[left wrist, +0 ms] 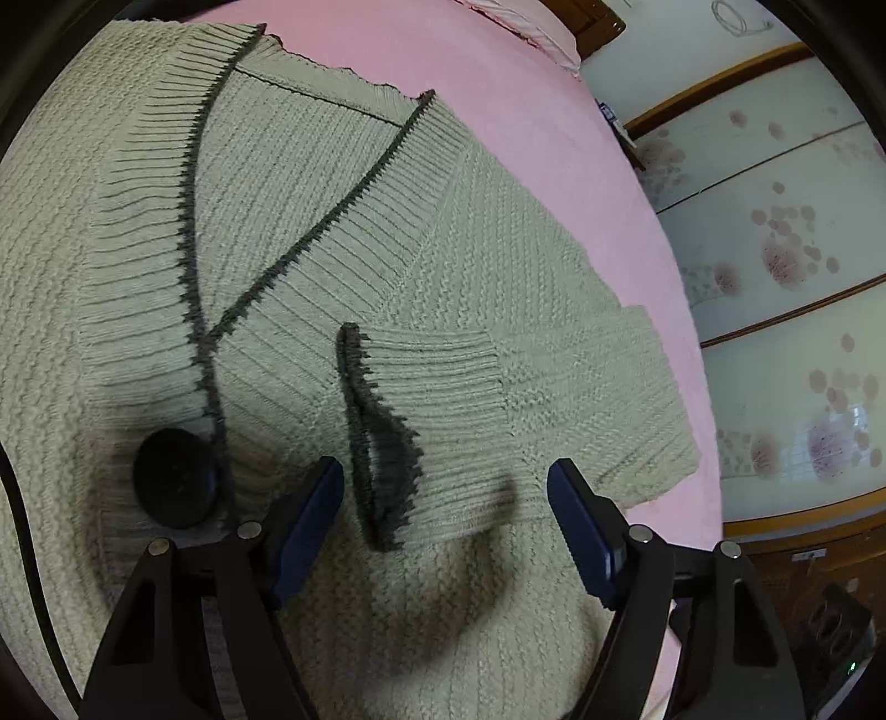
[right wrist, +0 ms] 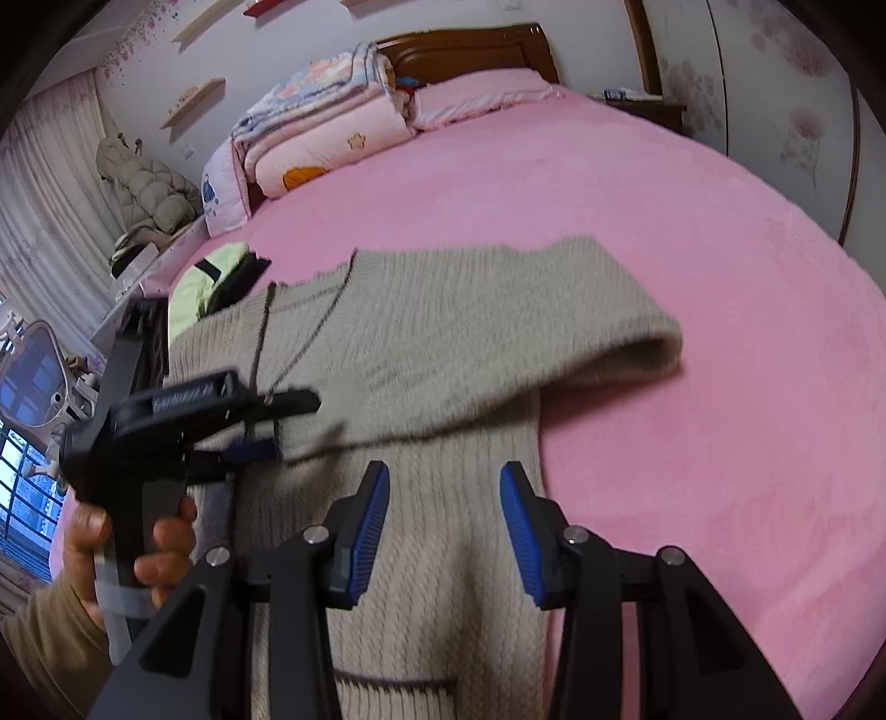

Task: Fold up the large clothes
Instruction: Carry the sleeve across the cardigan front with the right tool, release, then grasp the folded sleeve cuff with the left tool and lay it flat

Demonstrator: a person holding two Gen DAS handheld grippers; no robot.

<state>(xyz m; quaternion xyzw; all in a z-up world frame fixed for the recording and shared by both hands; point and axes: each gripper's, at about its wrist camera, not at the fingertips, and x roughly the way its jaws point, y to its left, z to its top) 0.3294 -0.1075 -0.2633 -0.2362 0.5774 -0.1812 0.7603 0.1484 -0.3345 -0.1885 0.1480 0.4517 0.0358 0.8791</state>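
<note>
A beige knit cardigan (left wrist: 310, 232) with dark trim and a big black button (left wrist: 177, 479) lies flat on the pink bed (left wrist: 498, 83). One sleeve is folded across its chest, and the dark-edged cuff (left wrist: 382, 437) lies between the fingers of my left gripper (left wrist: 443, 476). That gripper is open, its pads clear of the cuff on both sides. In the right wrist view the cardigan (right wrist: 443, 343) spreads below my right gripper (right wrist: 443, 471), which is open with nothing between its fingers. The left gripper (right wrist: 277, 426) shows there too, held in a hand (right wrist: 160, 548) over the cardigan's left side.
Folded quilts (right wrist: 321, 127) and a pillow are stacked by the wooden headboard (right wrist: 470, 50). A yellow-green garment (right wrist: 210, 277) lies at the bed's left edge, with a puffy jacket (right wrist: 149, 188) beyond it. Flowered wardrobe doors (left wrist: 775, 221) run along the right side.
</note>
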